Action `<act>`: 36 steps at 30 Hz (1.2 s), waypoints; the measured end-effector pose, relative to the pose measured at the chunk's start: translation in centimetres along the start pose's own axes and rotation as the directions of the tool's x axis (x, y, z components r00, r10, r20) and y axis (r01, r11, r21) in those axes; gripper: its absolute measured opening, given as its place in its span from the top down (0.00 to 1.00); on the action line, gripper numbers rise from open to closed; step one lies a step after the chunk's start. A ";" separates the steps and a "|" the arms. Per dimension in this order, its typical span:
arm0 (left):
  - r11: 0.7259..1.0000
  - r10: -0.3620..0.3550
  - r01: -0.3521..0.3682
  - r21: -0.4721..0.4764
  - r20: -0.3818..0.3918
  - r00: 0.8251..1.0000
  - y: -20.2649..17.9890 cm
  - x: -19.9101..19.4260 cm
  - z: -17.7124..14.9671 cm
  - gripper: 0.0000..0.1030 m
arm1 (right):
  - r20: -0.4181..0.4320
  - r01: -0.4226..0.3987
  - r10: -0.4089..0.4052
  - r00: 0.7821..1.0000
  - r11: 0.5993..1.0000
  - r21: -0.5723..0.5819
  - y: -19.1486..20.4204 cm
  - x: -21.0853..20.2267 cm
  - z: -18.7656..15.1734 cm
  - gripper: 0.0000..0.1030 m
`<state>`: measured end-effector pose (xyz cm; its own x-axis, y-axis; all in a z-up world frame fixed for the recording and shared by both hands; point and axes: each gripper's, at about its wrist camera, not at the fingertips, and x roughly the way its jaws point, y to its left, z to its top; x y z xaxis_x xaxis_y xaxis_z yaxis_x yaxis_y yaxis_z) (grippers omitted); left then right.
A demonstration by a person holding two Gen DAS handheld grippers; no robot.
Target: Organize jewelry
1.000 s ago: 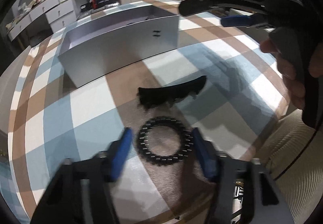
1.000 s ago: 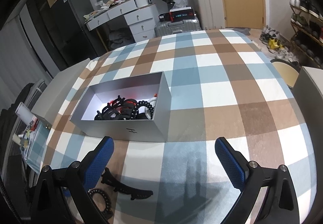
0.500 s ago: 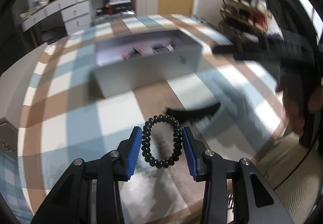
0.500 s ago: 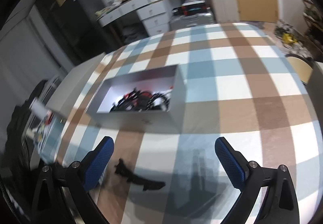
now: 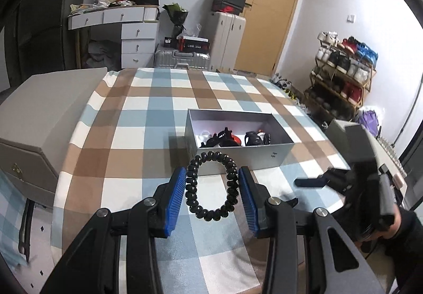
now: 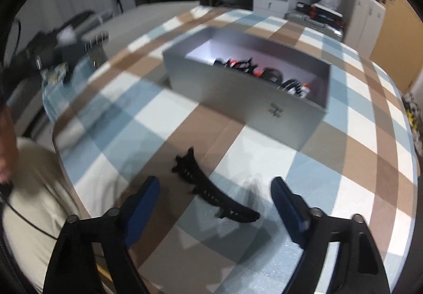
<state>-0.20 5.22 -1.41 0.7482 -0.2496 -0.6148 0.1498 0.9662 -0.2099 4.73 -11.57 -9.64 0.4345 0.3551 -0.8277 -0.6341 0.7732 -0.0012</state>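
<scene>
My left gripper (image 5: 211, 197) is shut on a black beaded bracelet (image 5: 191, 189) and holds it in the air in front of the grey open box (image 5: 275, 155). The box holds several black and red pieces of jewelry (image 5: 232, 136). In the right wrist view the box (image 6: 264, 100) stands on the checked tablecloth. My right gripper (image 6: 215, 204) is open and low over a black curved hair clip (image 6: 208, 194), which lies on the cloth between its fingers.
A beige case (image 5: 39, 108) stands at the table's left edge. My right gripper also shows at the lower right of the left wrist view (image 5: 312, 182). Drawers, suitcases and a shoe rack stand beyond the table.
My left gripper closed on the bracelet and lifted it off the cloth toward the box. My right gripper swung down and left over the hair clip.
</scene>
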 end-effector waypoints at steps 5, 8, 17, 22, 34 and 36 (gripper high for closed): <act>1.000 -0.020 0.020 -0.009 -0.004 1.000 0.3 0.0 0.2 0.66 | -0.013 0.005 -0.005 1.000 1.000 -0.026 0.1 0.5 -0.3 0.33; 0.999 -0.031 0.031 -0.006 -0.005 0.999 0.2 -0.1 0.3 0.66 | -0.025 0.014 -0.015 1.000 0.999 -0.042 0.3 0.9 -0.2 0.38; 1.000 -0.015 0.015 0.020 0.003 1.000 -0.1 -0.4 0.1 0.66 | -0.029 0.064 -0.067 0.997 0.995 -0.082 1.0 1.4 -0.3 0.70; 1.000 -0.021 0.021 0.004 -0.001 1.000 0.1 -0.4 0.1 0.66 | -0.021 0.077 -0.080 0.997 0.991 -0.107 1.5 1.4 -0.3 0.78; 0.998 -0.057 0.057 -0.030 0.007 0.998 0.6 -0.4 0.2 0.66 | 0.079 0.070 -0.066 0.995 0.996 -0.047 1.2 -0.8 0.4 0.82; 0.998 -0.060 0.060 -0.028 0.013 0.998 0.5 -0.4 0.2 0.66 | 0.116 0.055 -0.053 0.992 0.998 -0.014 0.9 -1.7 0.6 0.82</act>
<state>-0.28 5.87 -1.10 0.7464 -0.3060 -0.5910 0.1761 0.9472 -0.2681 3.83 -11.16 -7.87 0.5388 0.3720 -0.7559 -0.6181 0.7842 -0.0547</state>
